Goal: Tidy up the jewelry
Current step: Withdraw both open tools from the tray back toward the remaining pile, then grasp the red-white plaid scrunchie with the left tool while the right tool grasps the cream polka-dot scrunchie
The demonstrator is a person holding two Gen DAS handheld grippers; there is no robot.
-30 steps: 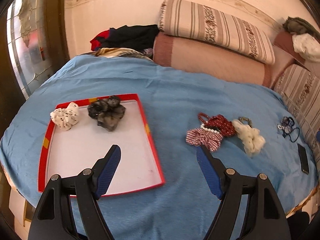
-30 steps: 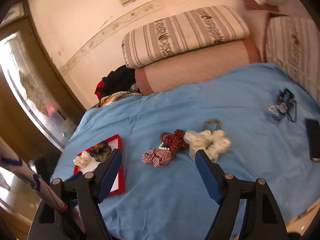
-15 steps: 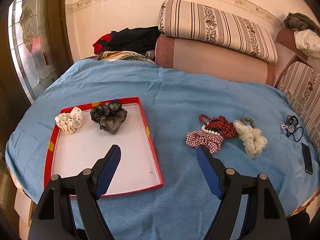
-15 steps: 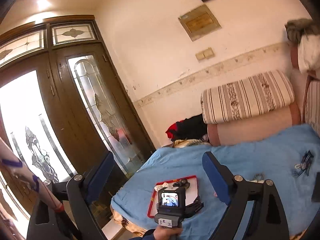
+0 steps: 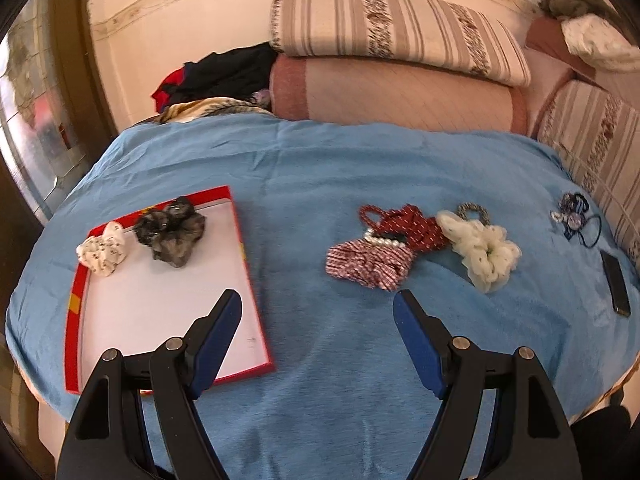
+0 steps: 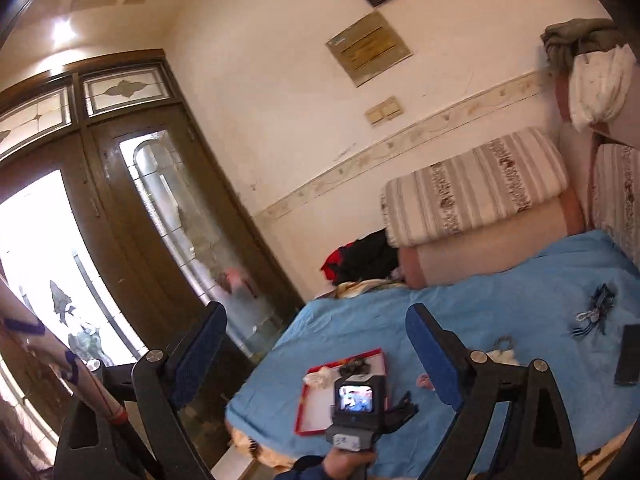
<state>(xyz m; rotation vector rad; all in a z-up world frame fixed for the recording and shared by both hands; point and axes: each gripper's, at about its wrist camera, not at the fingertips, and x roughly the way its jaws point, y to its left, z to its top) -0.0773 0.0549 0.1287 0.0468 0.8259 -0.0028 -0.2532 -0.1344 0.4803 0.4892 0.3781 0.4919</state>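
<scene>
Both the left gripper (image 5: 316, 312) and right gripper (image 6: 316, 336) gape empty; the red checked scrunchie (image 5: 368, 264) looks soft and light, best pinched across its bunched fabric.

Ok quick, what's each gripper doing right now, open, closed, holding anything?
Left gripper: open, empty, above the blue blanket.
Right gripper: open, empty, raised high above the bed.
</scene>
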